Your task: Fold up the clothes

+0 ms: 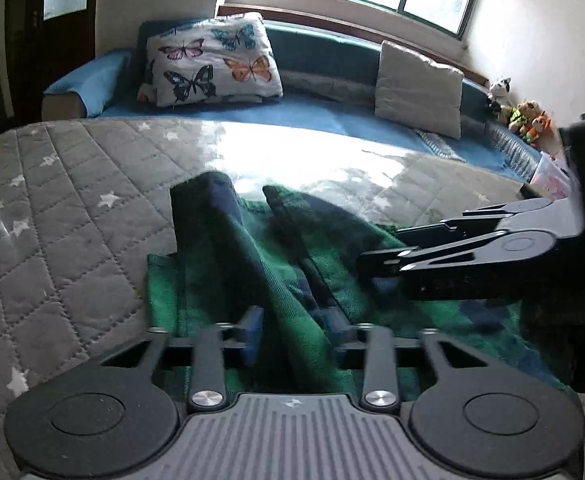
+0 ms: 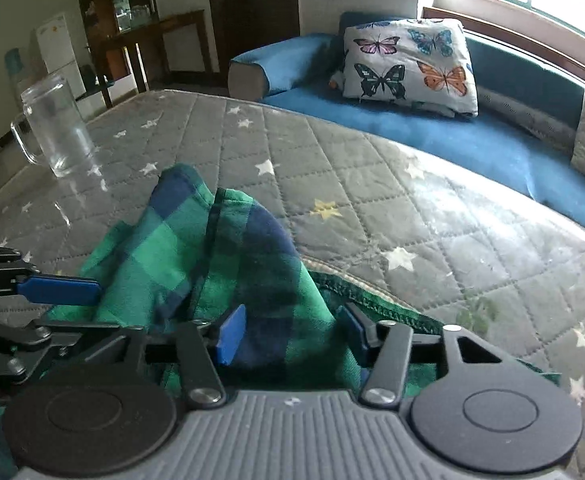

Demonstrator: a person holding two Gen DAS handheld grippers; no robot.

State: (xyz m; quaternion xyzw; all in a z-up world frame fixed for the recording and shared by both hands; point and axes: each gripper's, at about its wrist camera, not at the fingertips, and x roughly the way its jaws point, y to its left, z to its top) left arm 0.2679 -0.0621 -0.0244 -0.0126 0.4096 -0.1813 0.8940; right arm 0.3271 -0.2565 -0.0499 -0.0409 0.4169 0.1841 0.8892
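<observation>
A green and blue plaid cloth [image 1: 228,264] lies crumpled on the grey quilted star-pattern surface [image 1: 72,200]. In the left wrist view my left gripper [image 1: 293,326] is shut on a raised fold of it, with the blue pads [image 1: 252,330] pressed on either side. My right gripper [image 1: 380,264] reaches in from the right onto the same cloth. In the right wrist view the right gripper [image 2: 291,332] is shut on a bunched ridge of the plaid cloth [image 2: 196,248]. The left gripper's blue fingertip [image 2: 58,290] shows at the left edge, against the cloth.
A clear glass mug [image 2: 54,124] stands on the quilted surface [image 2: 372,184], left of the cloth. Behind it runs a blue sofa [image 2: 472,144] with a butterfly pillow [image 2: 408,64] and a grey cushion [image 1: 418,88]. Plush toys [image 1: 526,118] sit at the far right.
</observation>
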